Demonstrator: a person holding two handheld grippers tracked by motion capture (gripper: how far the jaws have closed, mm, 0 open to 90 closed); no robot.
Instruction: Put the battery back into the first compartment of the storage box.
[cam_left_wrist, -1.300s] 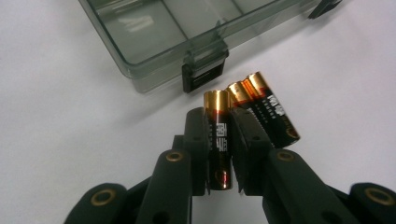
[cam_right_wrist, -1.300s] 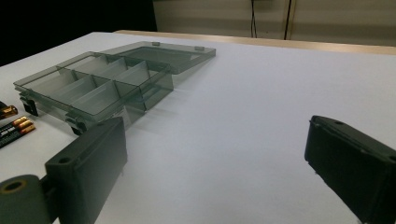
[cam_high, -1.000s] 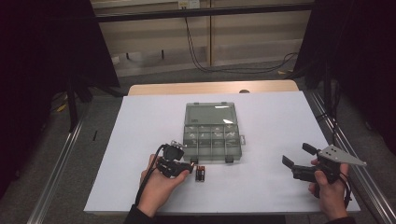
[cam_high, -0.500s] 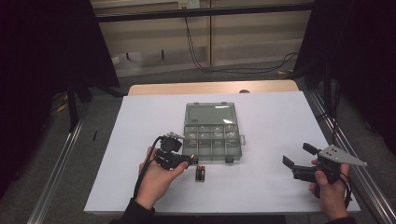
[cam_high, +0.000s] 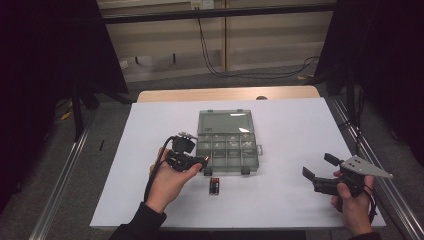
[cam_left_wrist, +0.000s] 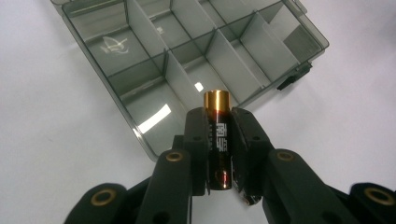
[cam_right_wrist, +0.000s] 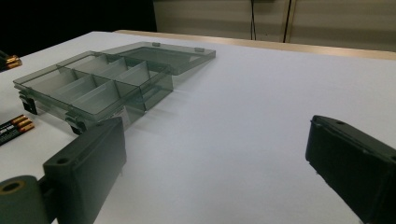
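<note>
Clearly, the left gripper (cam_left_wrist: 218, 140) clamps a battery (cam_left_wrist: 217, 140) just above the open box's (cam_left_wrist: 196, 60) near edge, the right gripper's (cam_right_wrist: 219, 163) jaws gape, and a slack pinch could drop it outside the compartments.

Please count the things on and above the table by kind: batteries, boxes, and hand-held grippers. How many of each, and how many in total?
Batteries: 3, one clamped in the left hand-held gripper, battery, two lying batteries
Compartment box: 1
Hand-held grippers: 2, including the right hand-held gripper
Total: 6
</note>
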